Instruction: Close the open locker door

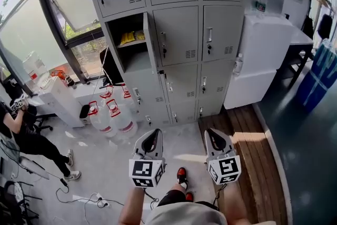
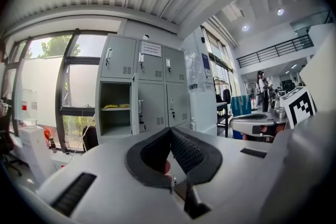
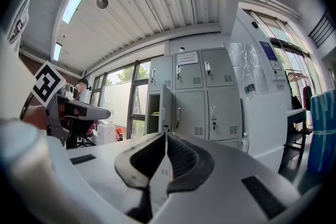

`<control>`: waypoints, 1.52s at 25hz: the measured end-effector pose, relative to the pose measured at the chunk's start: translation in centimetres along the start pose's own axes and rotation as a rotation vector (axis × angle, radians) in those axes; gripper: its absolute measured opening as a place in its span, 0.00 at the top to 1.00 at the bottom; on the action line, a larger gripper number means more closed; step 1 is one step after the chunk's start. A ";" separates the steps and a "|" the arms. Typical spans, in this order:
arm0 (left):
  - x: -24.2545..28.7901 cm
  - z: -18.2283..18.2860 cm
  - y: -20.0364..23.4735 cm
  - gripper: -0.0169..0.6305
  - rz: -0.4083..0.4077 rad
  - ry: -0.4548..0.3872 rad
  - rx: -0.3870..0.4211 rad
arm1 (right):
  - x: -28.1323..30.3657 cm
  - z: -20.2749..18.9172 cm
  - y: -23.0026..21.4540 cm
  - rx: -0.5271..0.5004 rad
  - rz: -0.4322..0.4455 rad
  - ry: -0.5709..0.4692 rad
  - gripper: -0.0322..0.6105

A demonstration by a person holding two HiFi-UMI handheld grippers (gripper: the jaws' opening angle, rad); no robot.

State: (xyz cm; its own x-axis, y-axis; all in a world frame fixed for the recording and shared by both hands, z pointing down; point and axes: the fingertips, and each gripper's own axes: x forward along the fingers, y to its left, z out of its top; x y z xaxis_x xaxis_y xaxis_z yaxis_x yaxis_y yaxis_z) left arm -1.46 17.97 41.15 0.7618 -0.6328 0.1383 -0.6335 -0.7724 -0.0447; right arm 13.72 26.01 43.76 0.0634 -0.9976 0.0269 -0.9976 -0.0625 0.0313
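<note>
The door [image 1: 153,42] is open and not yet touched; it is far ahead of the fingers of both grippers, well apart from them, sticking out from the right side of its locker [image 1: 126,42].

The left gripper [image 1: 154,135] and the right gripper [image 1: 212,134] are held low in front of the body and are pointed at the lockers; this looks like a walk-up, with nothing to carry. The fingers [image 2: 191,152] of the left gripper are shut tight with nothing held between them; the fingers [image 3: 184,157] of the right gripper are shut and empty too. Closed tips are likely kept that way so the door can be pushed, not grabbed.

In the left gripper view the inside of the locker is seen just above the tips, with yellow packs [image 2: 116,106] on a shelf, and the door [image 2: 134,107] is seen almost edge-on. In the right gripper view the door [image 3: 165,107] stands right above the tips and more of its face is shown; little of the inside is seen. Only in the head view are the jugs [image 1: 113,118] on the floor seen, between the fingers and the lockers.
</note>
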 end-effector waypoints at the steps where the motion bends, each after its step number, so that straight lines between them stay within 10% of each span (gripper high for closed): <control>1: 0.5 0.0 -0.1 0.94 -0.004 0.000 0.001 | 0.2 -0.1 -0.4 0.002 -0.001 -0.001 0.91; 38: 22.0 2.0 15.6 0.94 0.302 0.024 -0.062 | 32.2 2.1 -6.1 0.013 0.359 -0.033 0.91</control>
State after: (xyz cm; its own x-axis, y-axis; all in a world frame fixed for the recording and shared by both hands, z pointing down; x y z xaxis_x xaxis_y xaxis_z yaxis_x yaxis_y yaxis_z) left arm 5.65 -8.14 41.51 0.5347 -0.8314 0.1512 -0.8386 -0.5441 -0.0268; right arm 21.80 -5.84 42.38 -0.2923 -0.9563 0.0014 -0.9562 0.2923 0.0130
